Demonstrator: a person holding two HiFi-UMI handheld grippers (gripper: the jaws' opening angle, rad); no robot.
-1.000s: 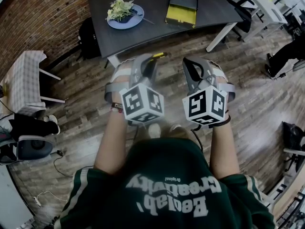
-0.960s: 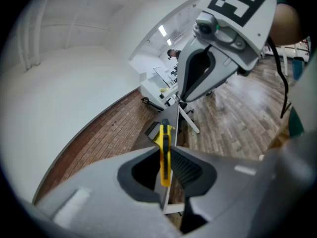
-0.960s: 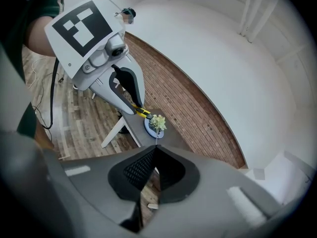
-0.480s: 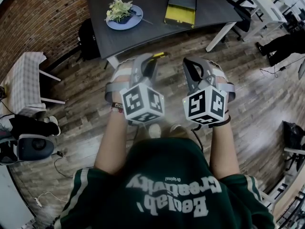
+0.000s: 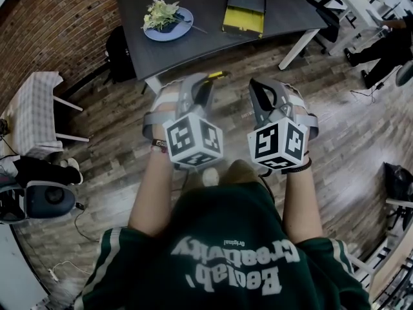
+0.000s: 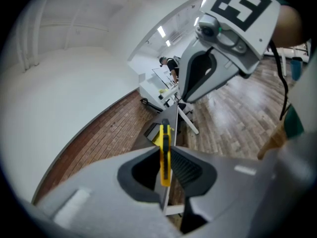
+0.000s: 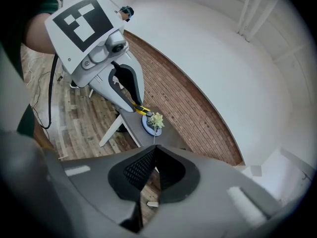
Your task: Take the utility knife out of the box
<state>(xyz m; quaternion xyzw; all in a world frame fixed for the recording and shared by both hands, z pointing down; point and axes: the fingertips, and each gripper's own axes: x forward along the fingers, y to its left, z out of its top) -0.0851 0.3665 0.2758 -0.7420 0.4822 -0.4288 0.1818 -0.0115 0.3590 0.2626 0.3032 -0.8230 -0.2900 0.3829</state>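
The yellow utility knife (image 5: 215, 76) is clamped on edge in my left gripper (image 5: 205, 81), its tip sticking out past the jaws. In the left gripper view the knife (image 6: 165, 133) stands upright between the dark pads of the left gripper (image 6: 165, 147). My right gripper (image 5: 257, 84) is held level beside it, shut with nothing in it; its jaws meet at the tip in the right gripper view (image 7: 156, 146). The black and yellow box (image 5: 245, 8) lies open on the dark table (image 5: 206, 41), far ahead of both grippers.
A blue plate with flowers (image 5: 166, 18) sits on the table's left part. A checked chair (image 5: 32, 112) and bags (image 5: 39, 186) stand at the left on the wooden floor. A person's legs (image 5: 381, 44) show at the far right by white desks.
Both grippers stay where they were, the knife still held. The person at the far right has shifted up and to the right.
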